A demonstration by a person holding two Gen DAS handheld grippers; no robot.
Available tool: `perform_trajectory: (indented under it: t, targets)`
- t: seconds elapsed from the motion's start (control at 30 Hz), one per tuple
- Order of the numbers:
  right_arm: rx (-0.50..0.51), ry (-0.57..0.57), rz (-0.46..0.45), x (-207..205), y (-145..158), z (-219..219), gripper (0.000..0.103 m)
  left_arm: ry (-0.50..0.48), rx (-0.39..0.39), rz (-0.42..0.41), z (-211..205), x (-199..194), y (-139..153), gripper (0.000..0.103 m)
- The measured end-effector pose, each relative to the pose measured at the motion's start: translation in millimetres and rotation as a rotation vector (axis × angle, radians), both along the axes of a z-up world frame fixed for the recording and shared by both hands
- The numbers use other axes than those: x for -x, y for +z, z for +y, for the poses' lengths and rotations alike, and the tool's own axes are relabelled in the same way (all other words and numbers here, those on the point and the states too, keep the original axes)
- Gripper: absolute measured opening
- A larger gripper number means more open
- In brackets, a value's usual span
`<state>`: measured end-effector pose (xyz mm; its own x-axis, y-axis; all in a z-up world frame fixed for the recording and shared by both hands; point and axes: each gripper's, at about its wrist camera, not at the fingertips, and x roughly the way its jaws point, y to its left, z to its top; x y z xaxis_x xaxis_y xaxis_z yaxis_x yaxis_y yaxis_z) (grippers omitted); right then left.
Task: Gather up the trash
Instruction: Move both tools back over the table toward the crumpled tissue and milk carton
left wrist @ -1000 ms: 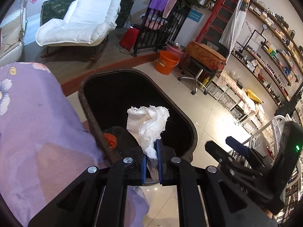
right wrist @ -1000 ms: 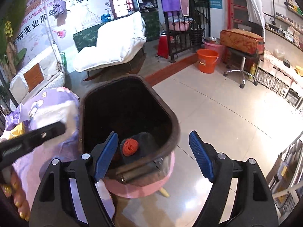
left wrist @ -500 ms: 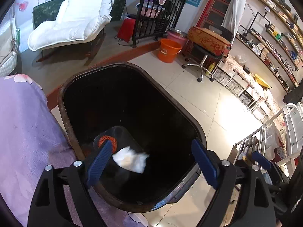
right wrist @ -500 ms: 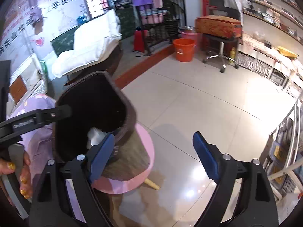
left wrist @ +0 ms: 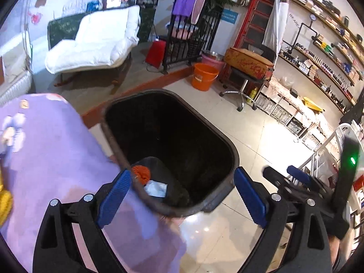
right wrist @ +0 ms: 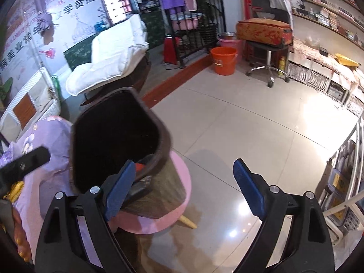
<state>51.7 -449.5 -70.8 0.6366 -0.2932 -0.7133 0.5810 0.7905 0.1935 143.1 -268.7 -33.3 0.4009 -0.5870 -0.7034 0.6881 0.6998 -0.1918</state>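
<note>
The left tool (left wrist: pixel 182 191) hangs just above the near rim of the bin (left wrist: pixel 229 150), its blue pads wide apart and nothing between them. A second ago those pads pinched a crumpled white tissue over the bin; they have just been opening, and the tissue (left wrist: pixel 157 187) now lies at the bottom of the bin, beside an orange ball (left wrist: pixel 141 174) of scrap. So that piece is delivered, and the left tool is free for the next one.

The right tool (right wrist: pixel 182 187) is just right of the bin, off its outer wall, aimed more at the floor (right wrist: pixel 250 125) than into the opening. Its jaws have also been widening a little and stand apart, empty. From its view the bin (right wrist: pixel 113 141) sits tilted on a pink stool (right wrist: pixel 182 182), with a purple flowered cloth (right wrist: pixel 45 141) to the left of it; a yellow scrap (left wrist: pixel 4 202) shows at the cloth's near edge, too blurred to name.

Beyond the bin, further across the floor, stand an orange bucket (left wrist: pixel 203 77) and a white recliner (left wrist: pixel 95 41). No other loose trash is plain on the floor near the bin, so I judge that the next move is a search away from it, likely over the cloth side.
</note>
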Motion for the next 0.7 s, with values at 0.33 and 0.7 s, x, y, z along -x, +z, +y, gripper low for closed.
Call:
perform_trajectory:
  t: [0.33,0.7]
  targets:
    - [0.011,0.202,-0.047,-26,19,59,0.087,0.124,0.081,-0.089,86,34,25,0.094]
    - [-0.007,0.478,-0.077,-59,35,153,0.087,0.389,0.051,-0.159,196,49,36,0.094]
